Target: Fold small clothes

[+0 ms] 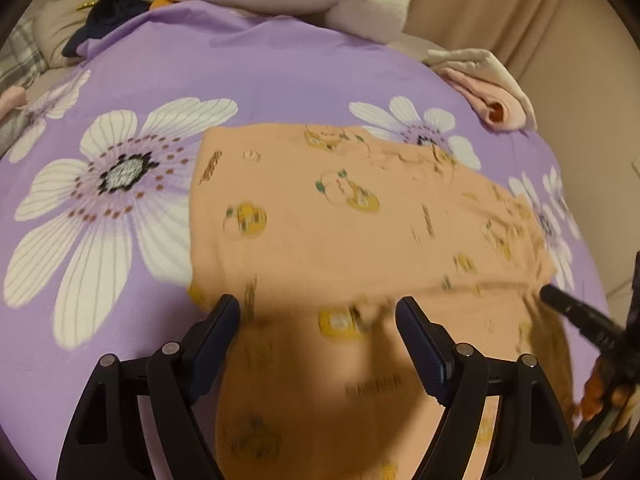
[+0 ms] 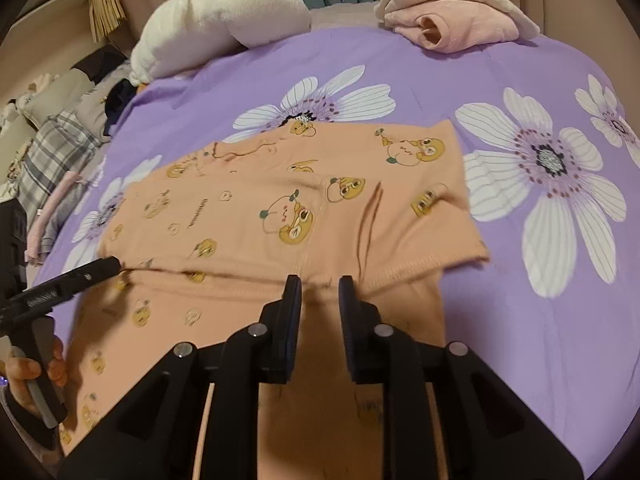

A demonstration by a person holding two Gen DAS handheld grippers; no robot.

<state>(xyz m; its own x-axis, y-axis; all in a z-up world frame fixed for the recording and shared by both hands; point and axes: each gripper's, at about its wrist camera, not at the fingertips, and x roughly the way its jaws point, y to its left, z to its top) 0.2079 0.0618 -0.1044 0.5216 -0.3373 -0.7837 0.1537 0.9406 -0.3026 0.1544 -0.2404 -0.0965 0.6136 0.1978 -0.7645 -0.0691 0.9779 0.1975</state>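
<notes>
A small peach garment with cartoon prints point(image 1: 328, 216) lies on the purple flowered bedsheet point(image 1: 280, 64), its near part folded over so a fold edge runs across the middle. It also shows in the right wrist view point(image 2: 280, 208). My left gripper point(image 1: 318, 312) hovers open over the near folded edge, nothing between its fingers. My right gripper point(image 2: 320, 284) sits at the fold edge with its fingers a narrow gap apart; no cloth is clearly pinched. The right gripper's tip shows in the left wrist view point(image 1: 560, 300), and the left gripper's in the right wrist view point(image 2: 100, 270).
A folded pink and cream garment point(image 2: 460, 20) lies at the far edge of the sheet point(image 2: 520, 320). A white plush pillow point(image 2: 216, 20) lies at the back. Dark clothing point(image 1: 108, 16) and plaid fabric point(image 2: 56, 156) lie off the left side.
</notes>
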